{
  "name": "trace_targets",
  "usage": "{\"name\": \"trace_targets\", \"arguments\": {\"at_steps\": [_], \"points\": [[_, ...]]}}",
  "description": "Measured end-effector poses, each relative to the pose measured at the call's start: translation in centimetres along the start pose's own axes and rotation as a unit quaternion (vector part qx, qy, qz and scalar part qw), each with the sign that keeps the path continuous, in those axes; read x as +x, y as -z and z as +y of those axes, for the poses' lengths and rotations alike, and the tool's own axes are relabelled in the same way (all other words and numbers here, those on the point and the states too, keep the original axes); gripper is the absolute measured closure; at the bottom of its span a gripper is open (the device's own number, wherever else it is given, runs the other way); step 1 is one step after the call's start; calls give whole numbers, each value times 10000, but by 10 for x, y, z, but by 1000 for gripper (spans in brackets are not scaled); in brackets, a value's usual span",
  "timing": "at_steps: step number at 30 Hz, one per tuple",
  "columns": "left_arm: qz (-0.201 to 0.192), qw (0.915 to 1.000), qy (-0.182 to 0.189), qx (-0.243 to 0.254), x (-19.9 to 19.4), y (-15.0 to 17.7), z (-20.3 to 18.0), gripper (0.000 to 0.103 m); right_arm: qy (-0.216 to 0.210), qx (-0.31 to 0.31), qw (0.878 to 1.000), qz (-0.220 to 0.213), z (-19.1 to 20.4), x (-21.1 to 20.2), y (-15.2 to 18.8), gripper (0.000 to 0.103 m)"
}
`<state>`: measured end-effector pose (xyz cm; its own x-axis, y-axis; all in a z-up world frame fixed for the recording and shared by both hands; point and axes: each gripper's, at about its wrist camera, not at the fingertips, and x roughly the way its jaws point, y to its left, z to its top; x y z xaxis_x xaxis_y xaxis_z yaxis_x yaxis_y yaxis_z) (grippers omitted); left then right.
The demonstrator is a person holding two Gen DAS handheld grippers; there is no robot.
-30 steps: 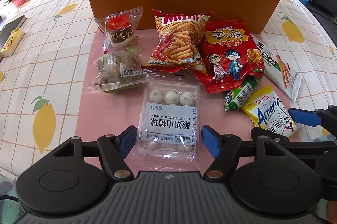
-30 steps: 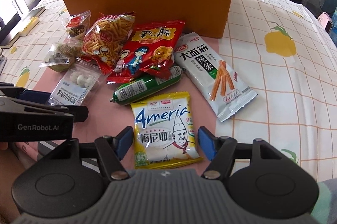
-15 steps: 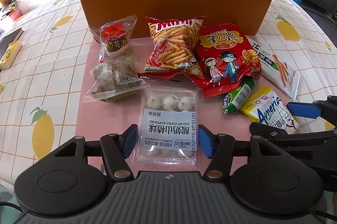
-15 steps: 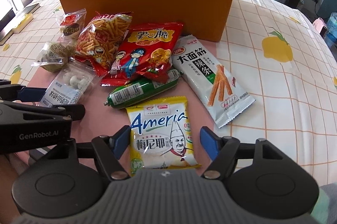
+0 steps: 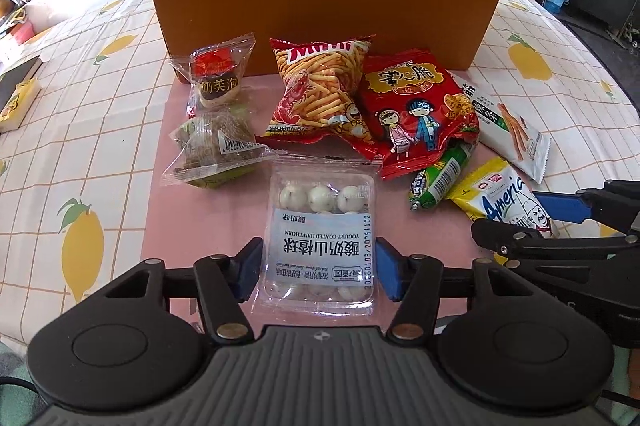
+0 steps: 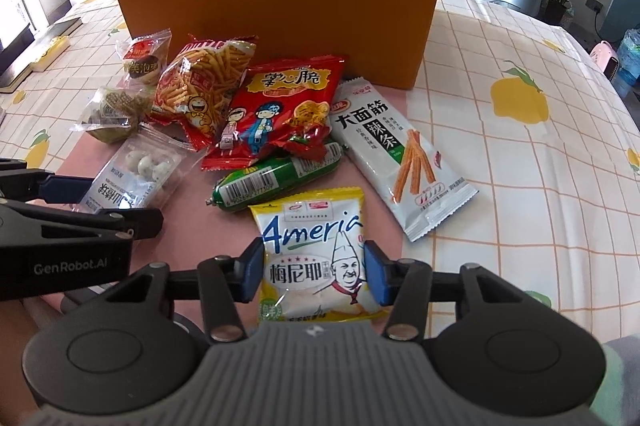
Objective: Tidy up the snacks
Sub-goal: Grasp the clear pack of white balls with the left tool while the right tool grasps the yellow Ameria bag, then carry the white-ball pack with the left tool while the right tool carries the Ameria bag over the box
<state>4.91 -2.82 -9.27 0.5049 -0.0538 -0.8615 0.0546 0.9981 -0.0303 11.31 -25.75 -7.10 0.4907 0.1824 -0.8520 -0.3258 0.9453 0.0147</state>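
The left gripper (image 5: 318, 268) straddles the clear hawthorn pack (image 5: 320, 234); its jaws are closing, the blue pads touching the pack's edges. The right gripper (image 6: 314, 276) is closing on the yellow pack (image 6: 316, 250), pads pressed against both sides. Both packs lie flat on the pink mat (image 5: 224, 214). Just beyond lie a green sausage (image 6: 276, 180), a white strip pack (image 6: 400, 150), a red bag (image 6: 280, 110), a fries bag (image 5: 320, 90) and two clear-wrapped pastries (image 5: 216, 114). Behind them stands the orange box (image 5: 324, 14), on the lemon-print cloth (image 5: 100, 98).
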Motion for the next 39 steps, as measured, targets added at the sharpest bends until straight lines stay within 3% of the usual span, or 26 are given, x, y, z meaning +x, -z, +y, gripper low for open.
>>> {"name": "trace_targets", "arguments": {"at_steps": [8, 18, 27, 39], "points": [[-77, 9998, 139, -97, -24, 4, 0, 37, -224, 70, 9997, -90, 4, -21, 8, 54], [-664, 9976, 180, -119, -67, -5, -4, 37, -288, 276, 9981, -467, 1, -63, 3, 54], [-1146, 9932, 197, 118, -102, -40, -7, 36, -128, -123, 9946, -1025, 5, -104, -35, 54], [-1550, 9875, 61, 275, -105, -103, 1, 36, 14, -389, 9902, -1338, -2, -110, -104, 54]]}}
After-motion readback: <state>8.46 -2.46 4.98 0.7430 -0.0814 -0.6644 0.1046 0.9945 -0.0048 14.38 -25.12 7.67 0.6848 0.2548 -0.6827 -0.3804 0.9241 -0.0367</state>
